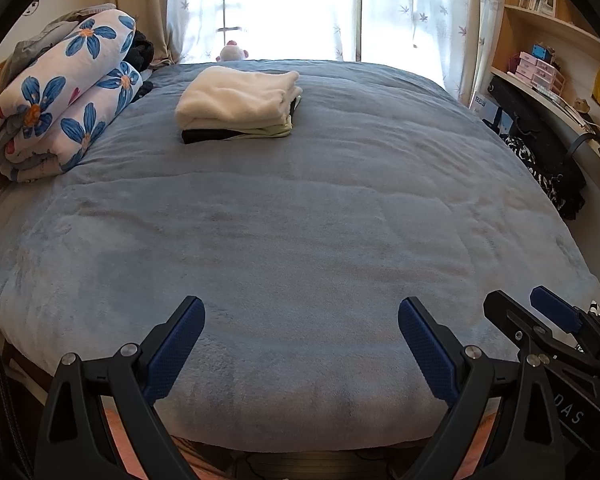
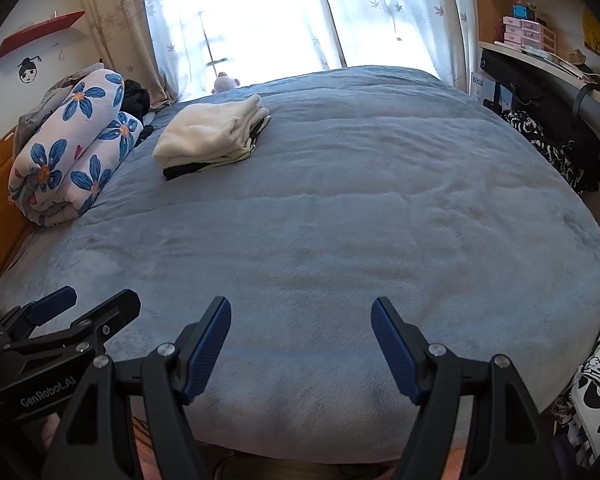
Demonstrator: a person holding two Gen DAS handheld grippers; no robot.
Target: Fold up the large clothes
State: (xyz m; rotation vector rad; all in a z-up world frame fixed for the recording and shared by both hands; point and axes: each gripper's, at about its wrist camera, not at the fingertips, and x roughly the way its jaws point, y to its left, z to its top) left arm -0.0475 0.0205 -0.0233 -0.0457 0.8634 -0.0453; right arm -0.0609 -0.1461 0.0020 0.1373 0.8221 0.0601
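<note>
Hovering empty at the near edge of the blue bed [image 1: 300, 220], the left gripper [image 1: 302, 332] and right gripper [image 2: 301, 332] had jaws spread; folded clothes [image 1: 236, 104] sat stacked far across it, so fetching another garment seemed next.

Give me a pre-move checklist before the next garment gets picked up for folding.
1. Left claw open and holding nothing: ok.
2. Right claw open and holding nothing: ok.
3. Blue blanket bare in front of both claws for spreading: ok.
4. Folded stack lies far back, out of the folding area: ok.
5. Next garment located: cannot tell; a black-and-white printed cloth hangs at the bed's right edge.
</note>
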